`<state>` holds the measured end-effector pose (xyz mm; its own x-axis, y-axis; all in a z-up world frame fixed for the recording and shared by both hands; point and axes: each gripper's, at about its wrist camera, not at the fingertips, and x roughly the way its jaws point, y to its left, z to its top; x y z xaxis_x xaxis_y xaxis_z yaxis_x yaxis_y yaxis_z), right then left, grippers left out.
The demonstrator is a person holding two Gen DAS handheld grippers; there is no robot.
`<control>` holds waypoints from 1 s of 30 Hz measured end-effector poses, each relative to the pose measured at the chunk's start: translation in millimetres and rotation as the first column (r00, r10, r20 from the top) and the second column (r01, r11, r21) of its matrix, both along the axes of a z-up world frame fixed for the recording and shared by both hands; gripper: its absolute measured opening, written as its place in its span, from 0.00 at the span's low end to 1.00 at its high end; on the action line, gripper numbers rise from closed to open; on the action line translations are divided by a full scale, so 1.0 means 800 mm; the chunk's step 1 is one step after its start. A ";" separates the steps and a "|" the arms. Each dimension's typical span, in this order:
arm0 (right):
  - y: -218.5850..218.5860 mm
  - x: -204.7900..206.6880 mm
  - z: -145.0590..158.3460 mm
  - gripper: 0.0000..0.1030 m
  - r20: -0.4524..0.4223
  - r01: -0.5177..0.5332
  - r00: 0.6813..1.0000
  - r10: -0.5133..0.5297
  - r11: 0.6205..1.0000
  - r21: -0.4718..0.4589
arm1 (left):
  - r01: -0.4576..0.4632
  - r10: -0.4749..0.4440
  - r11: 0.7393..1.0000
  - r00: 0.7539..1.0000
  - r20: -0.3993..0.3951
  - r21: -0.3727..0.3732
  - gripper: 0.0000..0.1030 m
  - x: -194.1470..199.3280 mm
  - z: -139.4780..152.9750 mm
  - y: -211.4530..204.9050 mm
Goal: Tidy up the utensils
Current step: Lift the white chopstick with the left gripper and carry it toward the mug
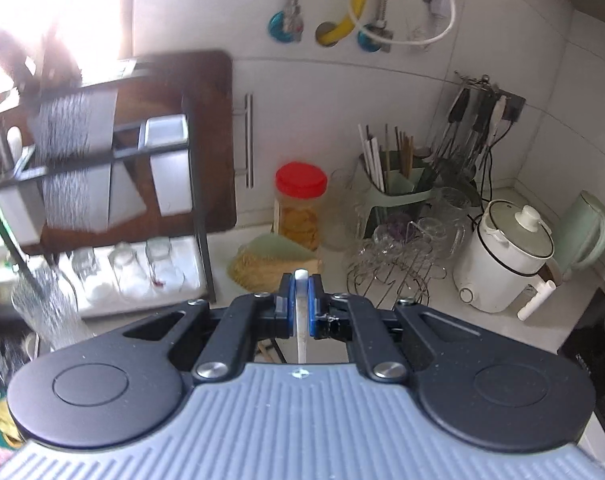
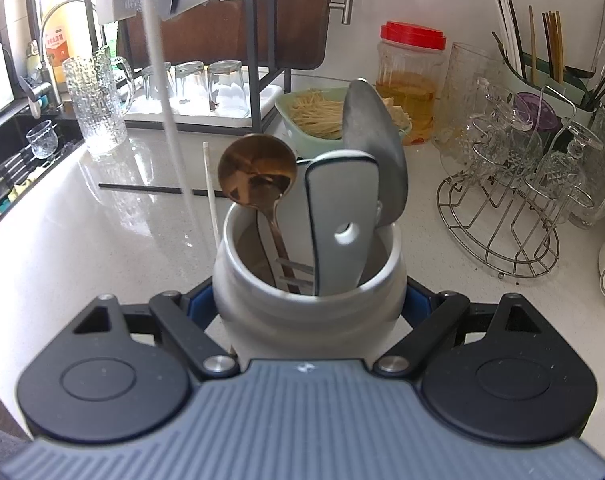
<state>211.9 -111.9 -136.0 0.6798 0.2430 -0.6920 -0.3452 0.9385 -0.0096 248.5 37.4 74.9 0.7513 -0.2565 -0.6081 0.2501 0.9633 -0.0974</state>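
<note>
On the pale speckled countertop [image 2: 82, 240], the right gripper [image 2: 308, 304] clasps the round white ceramic utensil jar [image 2: 306, 304] between its blue pads; a bronze ladle [image 2: 258, 174], a grey metal spatula [image 2: 376, 140] and a white-and-grey handle [image 2: 342, 216] stand upright in it. The left gripper [image 1: 301, 300] is pinched tight on a thin white chopstick [image 1: 301, 320]. Another white chopstick [image 2: 211, 196] lies just left of the jar, crossing a black chopstick [image 2: 142, 189].

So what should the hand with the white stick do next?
Probably carry the white chopstick over the pot and lower it in. The left gripper is shut on it, and the right gripper holds the pot, which already has a spoon.
</note>
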 end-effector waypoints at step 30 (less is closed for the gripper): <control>0.002 -0.001 -0.002 0.89 0.007 0.024 1.000 -0.024 1.000 -0.001 | 0.221 -0.217 0.974 0.973 0.075 -0.050 0.07 -0.007 0.105 -0.045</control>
<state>210.7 -110.4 -137.4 0.6899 0.2261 -0.6877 -0.3229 0.9463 -0.0128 243.0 1.4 158.7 0.7120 -0.4527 -0.5367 0.4626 0.8775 -0.1265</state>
